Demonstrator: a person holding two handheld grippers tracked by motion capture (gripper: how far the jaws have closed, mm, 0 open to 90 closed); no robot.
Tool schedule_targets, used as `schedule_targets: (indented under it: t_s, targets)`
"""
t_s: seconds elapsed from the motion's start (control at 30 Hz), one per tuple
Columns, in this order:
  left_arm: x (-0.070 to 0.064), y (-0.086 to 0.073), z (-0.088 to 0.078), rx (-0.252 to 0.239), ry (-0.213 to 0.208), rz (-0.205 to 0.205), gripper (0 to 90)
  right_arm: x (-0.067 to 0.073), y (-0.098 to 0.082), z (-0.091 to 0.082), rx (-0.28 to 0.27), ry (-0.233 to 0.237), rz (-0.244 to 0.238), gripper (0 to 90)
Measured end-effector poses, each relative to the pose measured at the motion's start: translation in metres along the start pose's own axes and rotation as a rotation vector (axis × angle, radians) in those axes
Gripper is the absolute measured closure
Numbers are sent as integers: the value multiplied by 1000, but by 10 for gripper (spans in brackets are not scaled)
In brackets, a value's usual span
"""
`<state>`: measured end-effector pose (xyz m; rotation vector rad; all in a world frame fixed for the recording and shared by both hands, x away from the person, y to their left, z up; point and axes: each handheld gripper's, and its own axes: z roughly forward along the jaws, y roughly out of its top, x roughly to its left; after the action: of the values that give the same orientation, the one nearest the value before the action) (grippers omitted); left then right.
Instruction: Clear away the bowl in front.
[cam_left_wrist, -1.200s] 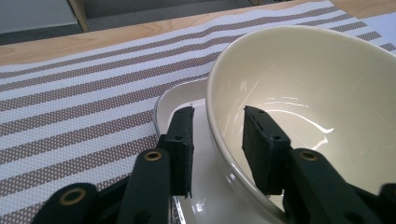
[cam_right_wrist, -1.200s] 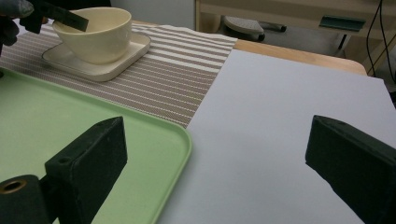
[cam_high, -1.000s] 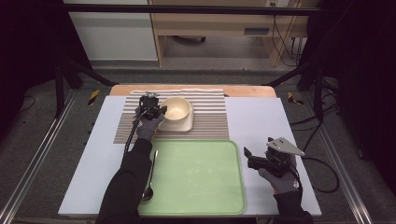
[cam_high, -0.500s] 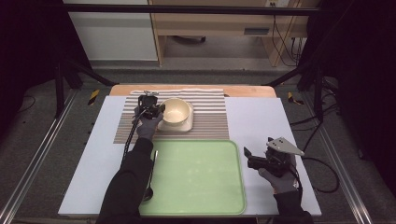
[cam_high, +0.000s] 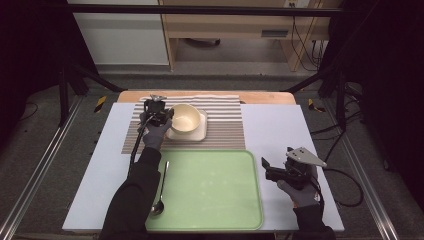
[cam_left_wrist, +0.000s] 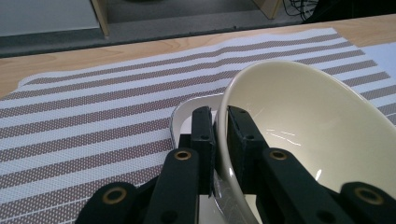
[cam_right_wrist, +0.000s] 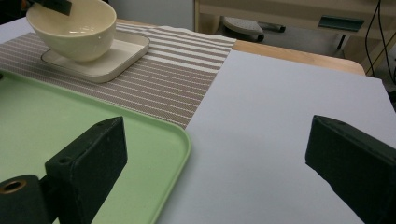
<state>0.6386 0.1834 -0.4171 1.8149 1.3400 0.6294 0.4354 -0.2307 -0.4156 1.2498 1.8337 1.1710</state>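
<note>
The left gripper (cam_high: 165, 116) pinches the near-left rim of the cream bowl (cam_high: 186, 118), one jaw inside and one outside; its jaws have just been closing on that rim. The bowl is tilted over the small square plate (cam_high: 200, 132) on the striped mat (cam_high: 225, 125), near the far edge of the table. So the grasp looks done, while carrying it, probably to the green tray (cam_high: 215, 200), remains. The right gripper (cam_high: 265, 169) waits spread by the tray's right edge. A spoon (cam_high: 160, 192) lies along the left rim; the tray's middle is free.
</note>
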Motion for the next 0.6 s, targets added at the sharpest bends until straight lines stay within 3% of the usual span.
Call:
schedule_targets:
  t_s: [0.27,0.6]
  targets:
    - [-5,8,-25,-48,-43,19,811,0,1,-1,-3,0,3,55]
    - [-20,9,-55,-94,-111,61,811,1,1,-2,-7,0,-3,54]
